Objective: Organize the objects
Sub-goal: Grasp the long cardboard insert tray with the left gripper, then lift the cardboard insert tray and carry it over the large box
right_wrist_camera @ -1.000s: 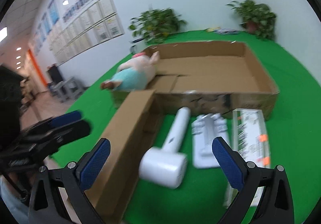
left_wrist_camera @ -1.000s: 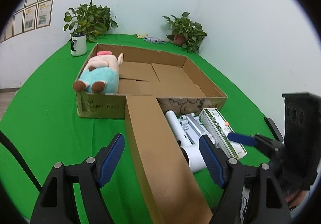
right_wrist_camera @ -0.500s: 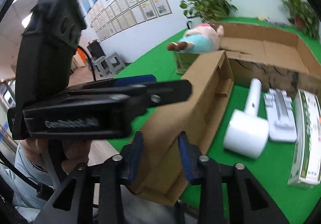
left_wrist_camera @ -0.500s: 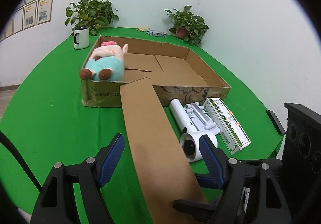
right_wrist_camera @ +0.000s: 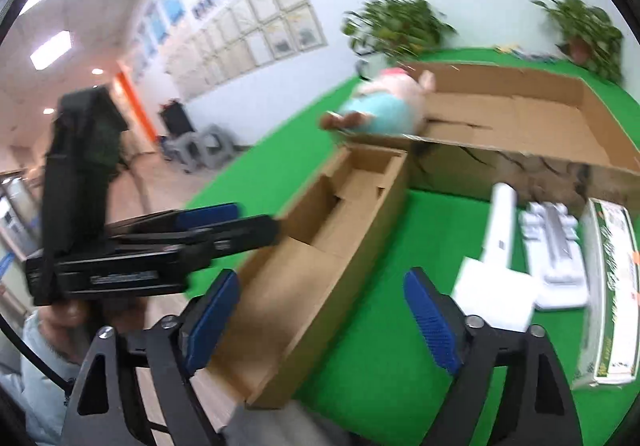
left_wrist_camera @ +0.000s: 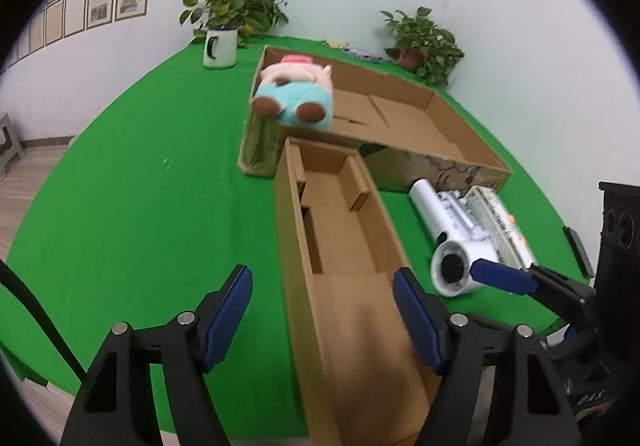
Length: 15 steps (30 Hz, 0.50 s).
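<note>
Watching from beside the green worktop (left_wrist_camera: 120,206), what strikes me is that the long narrow carton (left_wrist_camera: 340,246) now shows its open inside: a second ago it presented only a plain closed face, and half a second ago the right gripper (right_wrist_camera: 320,310) was clenched on its near end. That gripper has since let go and stands spread wide, holding nothing, with the carton's near end just ahead of it. The left gripper (left_wrist_camera: 322,310) is likewise released, its blue pads either side of the carton's near end but not pressing it as far as I can tell.

So the carton seems to have been tipped over to lie mouth-up, its far end butting against the big shallow cardboard tray (left_wrist_camera: 460,118), which already has the plush pig (left_wrist_camera: 296,94) lying in its left corner. Its cardboard dividers are visible inside, and nothing is in the compartments.

The loose items wait on the worktop to the right of the carton: the white handheld vacuum (left_wrist_camera: 448,246), a white moulded attachment piece (right_wrist_camera: 556,250) next to it, and the green-printed flat box (right_wrist_camera: 608,286) furthest right. My guess is that the carton is now ready to receive them, the vacuum being nearest the right gripper
</note>
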Tool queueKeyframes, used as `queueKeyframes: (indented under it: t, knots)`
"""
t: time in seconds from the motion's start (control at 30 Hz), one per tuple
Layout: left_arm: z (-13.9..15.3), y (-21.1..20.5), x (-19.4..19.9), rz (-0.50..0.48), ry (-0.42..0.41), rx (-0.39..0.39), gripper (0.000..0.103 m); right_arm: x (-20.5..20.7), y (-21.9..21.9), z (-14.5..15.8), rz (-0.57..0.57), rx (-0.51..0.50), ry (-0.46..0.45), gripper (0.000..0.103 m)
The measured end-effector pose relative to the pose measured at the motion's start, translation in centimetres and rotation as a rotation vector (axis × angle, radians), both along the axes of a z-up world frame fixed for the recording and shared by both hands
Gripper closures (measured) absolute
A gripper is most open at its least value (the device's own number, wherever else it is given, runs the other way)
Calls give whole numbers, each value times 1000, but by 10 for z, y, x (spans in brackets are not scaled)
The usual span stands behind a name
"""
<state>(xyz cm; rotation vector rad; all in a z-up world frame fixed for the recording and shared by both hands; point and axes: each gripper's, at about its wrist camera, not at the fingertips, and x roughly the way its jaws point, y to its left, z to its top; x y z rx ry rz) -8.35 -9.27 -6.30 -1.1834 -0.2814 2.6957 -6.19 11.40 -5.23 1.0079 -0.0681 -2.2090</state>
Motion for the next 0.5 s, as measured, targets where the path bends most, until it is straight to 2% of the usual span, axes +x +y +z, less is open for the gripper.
queueKeyframes:
  t: [0.03,0.1,0.17,0.2,0.27,0.33,0.37,0.43,0.5]
  knots:
    - [-5,-2,0,7,-16,4,35,-3,-1,-4,-8,8,-16,30]
    - [-10,-6,2,5,-33,4,46,-4,-3,-9,-20,25,-33,33]
    - [-15,-8,4,4,-51,-6,56,-10,-9,-14,-35,65,-46,43]
    - [-17,-9,5,0,-59,-2,66,-13,-12,-17,-38,78,-51,53]
    - [-21,-6,7,-38,-72,35,81,-10,-23,-21,-35,99,-57,64]
    - [-21,6,16,-73,-64,24,81,-9,-29,-24,-22,117,-57,82]
    - [-22,13,18,-82,-65,5,80,-5,-30,-24,-32,145,-45,86]
    - [-25,26,24,-99,-74,4,80,1,-28,-23,-56,183,-18,87]
    - [-27,35,28,-125,-85,23,80,-1,-18,-24,-70,184,-37,87]
